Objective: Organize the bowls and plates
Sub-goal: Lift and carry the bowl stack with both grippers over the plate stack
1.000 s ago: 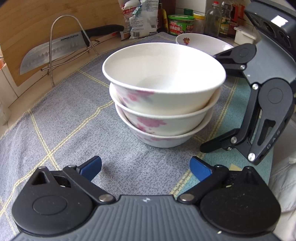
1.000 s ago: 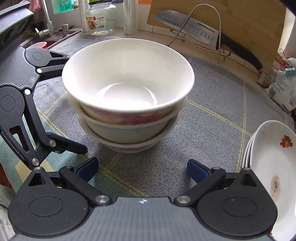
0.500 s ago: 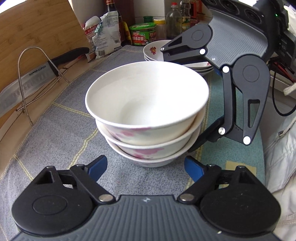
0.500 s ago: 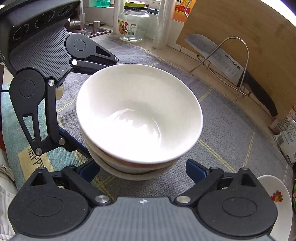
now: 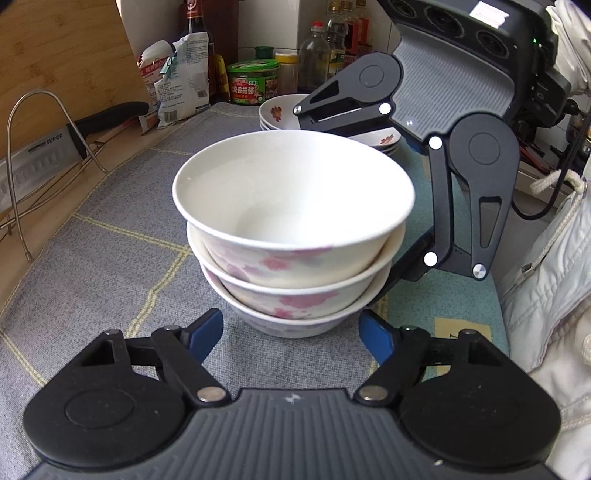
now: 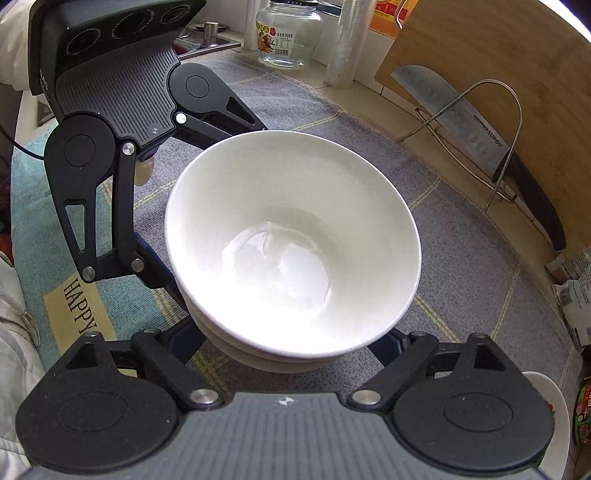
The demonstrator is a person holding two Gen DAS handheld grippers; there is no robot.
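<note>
A stack of three white bowls with pink flowers (image 5: pixel 291 236) stands on the grey mat; it also shows from above in the right wrist view (image 6: pixel 291 243). My left gripper (image 5: pixel 291 332) is open, its blue pads either side of the bottom bowl. My right gripper (image 6: pixel 291 347) is open, its fingers reaching around the stack's base from the opposite side; its fingertips are hidden under the bowls. A stack of white plates with red flowers (image 5: pixel 280 114) sits behind the bowls, partly hidden by the right gripper's body (image 5: pixel 454 122).
A cleaver on a wire rack (image 5: pixel 40 155) leans on a wooden board (image 6: pixel 517 74) at the mat's edge. Food packets (image 5: pixel 181 88), jars and bottles (image 5: pixel 255 81) line the back. A glass jar (image 6: pixel 288 33) stands by the sink. A plate edge (image 6: pixel 554 410) shows at right.
Both grippers have moved in closer to the bowl stack, from opposite sides. The right one now reaches under the rims. The bowls have not moved.
</note>
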